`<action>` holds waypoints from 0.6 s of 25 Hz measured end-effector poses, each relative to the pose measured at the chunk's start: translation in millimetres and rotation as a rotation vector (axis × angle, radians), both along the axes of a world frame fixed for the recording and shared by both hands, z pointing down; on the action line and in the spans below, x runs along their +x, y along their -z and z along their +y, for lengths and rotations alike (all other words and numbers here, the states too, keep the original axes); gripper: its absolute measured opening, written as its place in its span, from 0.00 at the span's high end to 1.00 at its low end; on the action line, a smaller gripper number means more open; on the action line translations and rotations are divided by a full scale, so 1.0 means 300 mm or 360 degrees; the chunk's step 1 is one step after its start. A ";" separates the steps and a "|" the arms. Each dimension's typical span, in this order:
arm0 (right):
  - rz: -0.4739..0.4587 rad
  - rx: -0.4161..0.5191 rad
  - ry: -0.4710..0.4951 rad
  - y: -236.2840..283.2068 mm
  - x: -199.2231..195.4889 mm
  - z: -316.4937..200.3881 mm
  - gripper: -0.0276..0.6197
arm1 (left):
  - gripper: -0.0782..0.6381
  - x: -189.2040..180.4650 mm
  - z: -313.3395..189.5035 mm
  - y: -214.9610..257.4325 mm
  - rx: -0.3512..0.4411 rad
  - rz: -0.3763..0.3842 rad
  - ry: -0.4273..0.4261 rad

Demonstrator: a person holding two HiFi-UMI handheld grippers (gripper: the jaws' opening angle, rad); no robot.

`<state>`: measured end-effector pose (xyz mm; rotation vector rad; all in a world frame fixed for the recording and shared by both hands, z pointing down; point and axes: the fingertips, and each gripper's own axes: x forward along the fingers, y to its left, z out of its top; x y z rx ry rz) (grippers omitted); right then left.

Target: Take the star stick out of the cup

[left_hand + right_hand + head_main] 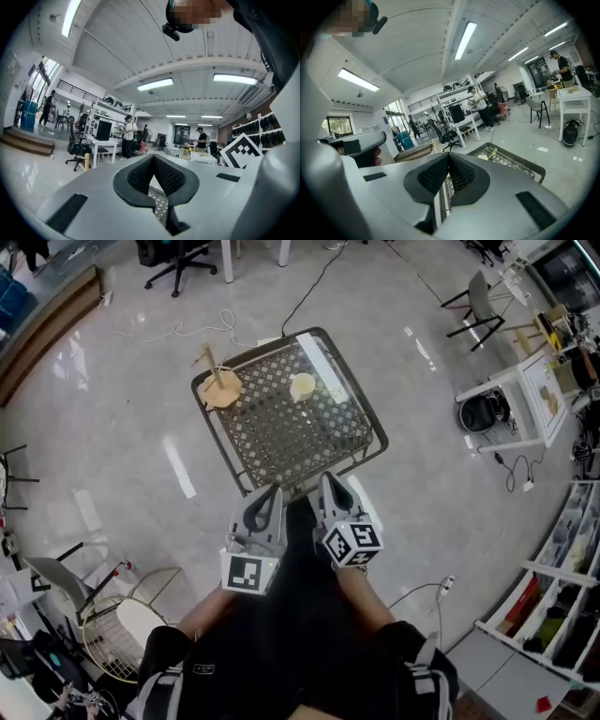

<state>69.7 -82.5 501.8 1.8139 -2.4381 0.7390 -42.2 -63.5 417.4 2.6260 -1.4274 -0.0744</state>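
Observation:
A cream cup [302,386] stands near the far middle of the dark mesh table [281,442]. A pale yellow stick [330,382] leans out of it to the right; I cannot make out its star end. In the right gripper view the cup [488,157] and the stick [495,151] show small, just beyond the jaws. My left gripper [272,491] and right gripper [326,480] hover side by side over the table's near edge, well short of the cup. Both are shut and hold nothing. The left gripper [153,157] and the right gripper [448,155] each show pads meeting at the tips.
A round wooden base with an upright peg [221,387] sits at the table's far left corner. A wire basket [117,634] stands on the floor at lower left. A white desk [525,395] and shelves [562,596] are on the right. Cables [314,287] trail across the floor. People stand far off.

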 end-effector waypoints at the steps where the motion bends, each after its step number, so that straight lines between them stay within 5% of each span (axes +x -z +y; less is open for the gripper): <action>1: -0.0013 -0.0017 0.0001 -0.019 0.008 -0.041 0.94 | 0.87 0.004 -0.034 0.002 -0.0002 0.0006 0.0014; 15: -0.0155 -0.0204 -0.0027 -0.326 0.077 -0.578 0.94 | 0.87 0.090 -0.510 -0.018 -0.0084 0.0000 0.0113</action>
